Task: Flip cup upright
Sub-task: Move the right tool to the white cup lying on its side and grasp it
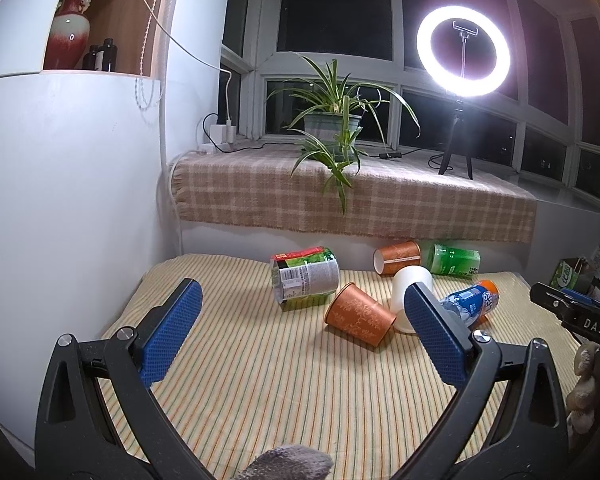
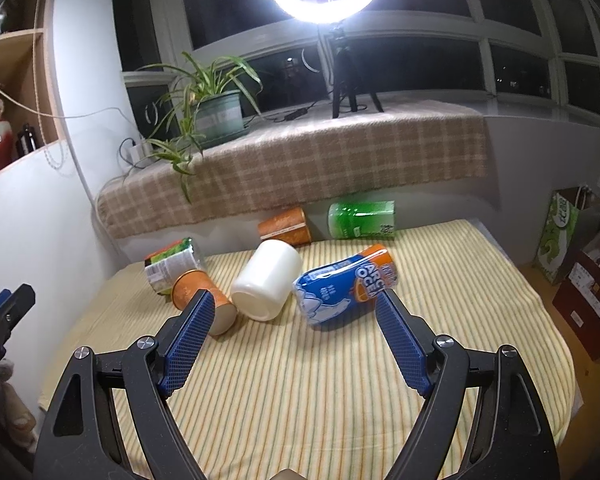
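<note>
Several cups and cans lie on their sides on the striped cloth point(image 1: 260, 380). A near orange patterned cup point(image 1: 358, 315) point(image 2: 204, 300) lies with its mouth toward me. A white cup point(image 1: 410, 286) point(image 2: 268, 284) lies beside it. A second orange cup point(image 1: 398, 257) point(image 2: 285, 226) lies at the back. My left gripper point(image 1: 304, 300) is open and empty, above the cloth short of the near orange cup. My right gripper point(image 2: 294, 312) is open and empty, in front of the white cup and a blue-orange can point(image 2: 344, 282) point(image 1: 470, 300).
A green-labelled can point(image 1: 305, 274) point(image 2: 174, 264) lies at the left and a green bottle point(image 1: 454, 259) point(image 2: 360, 220) at the back. Behind is a checked-cloth ledge point(image 1: 380, 200) with a potted plant point(image 1: 332, 128) and ring light point(image 1: 463, 52). A white wall point(image 1: 60, 200) stands left; boxes point(image 2: 580, 272) stand right.
</note>
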`<move>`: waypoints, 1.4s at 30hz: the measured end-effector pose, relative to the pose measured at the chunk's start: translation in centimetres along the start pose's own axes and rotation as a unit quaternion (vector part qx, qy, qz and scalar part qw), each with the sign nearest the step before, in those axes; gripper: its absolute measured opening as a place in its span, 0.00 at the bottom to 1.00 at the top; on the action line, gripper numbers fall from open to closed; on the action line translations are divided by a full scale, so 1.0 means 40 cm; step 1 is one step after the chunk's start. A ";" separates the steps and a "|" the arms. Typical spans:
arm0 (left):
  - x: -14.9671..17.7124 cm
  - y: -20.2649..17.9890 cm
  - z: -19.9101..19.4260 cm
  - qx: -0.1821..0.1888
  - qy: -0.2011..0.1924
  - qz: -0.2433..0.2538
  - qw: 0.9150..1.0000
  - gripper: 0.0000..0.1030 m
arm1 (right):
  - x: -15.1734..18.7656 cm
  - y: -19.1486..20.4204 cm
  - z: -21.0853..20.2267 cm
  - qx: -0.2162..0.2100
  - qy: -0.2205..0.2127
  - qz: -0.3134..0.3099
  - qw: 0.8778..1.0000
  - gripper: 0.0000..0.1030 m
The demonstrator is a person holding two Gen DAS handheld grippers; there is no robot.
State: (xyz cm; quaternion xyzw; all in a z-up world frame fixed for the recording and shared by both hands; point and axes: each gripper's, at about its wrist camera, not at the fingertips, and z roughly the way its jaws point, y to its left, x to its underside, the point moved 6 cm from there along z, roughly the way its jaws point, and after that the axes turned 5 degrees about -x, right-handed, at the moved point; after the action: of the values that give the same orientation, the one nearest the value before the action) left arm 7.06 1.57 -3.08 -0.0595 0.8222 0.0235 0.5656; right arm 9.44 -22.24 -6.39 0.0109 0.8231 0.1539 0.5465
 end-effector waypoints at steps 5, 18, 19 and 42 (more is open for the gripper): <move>0.011 0.017 0.004 -0.004 0.008 -0.003 1.000 1.00 | -0.008 0.011 0.052 -0.018 0.025 -0.005 1.000 0.80; 0.066 0.070 0.008 -0.010 0.043 -0.004 0.999 1.00 | -0.077 0.016 0.298 -0.067 0.161 0.035 0.984 0.80; 0.068 0.076 0.007 -0.013 0.044 -0.006 0.999 1.00 | -0.082 0.014 0.315 -0.067 0.168 0.042 0.983 0.80; 0.128 0.208 0.028 -0.037 0.071 -0.056 0.995 1.00 | -0.066 0.027 0.599 0.016 0.332 0.087 0.939 0.76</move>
State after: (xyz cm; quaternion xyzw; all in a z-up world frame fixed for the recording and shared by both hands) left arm 5.25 9.57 -8.48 -0.1278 0.8542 0.0181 0.5036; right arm 31.98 -15.93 -12.26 0.0392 0.9561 0.1825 0.2259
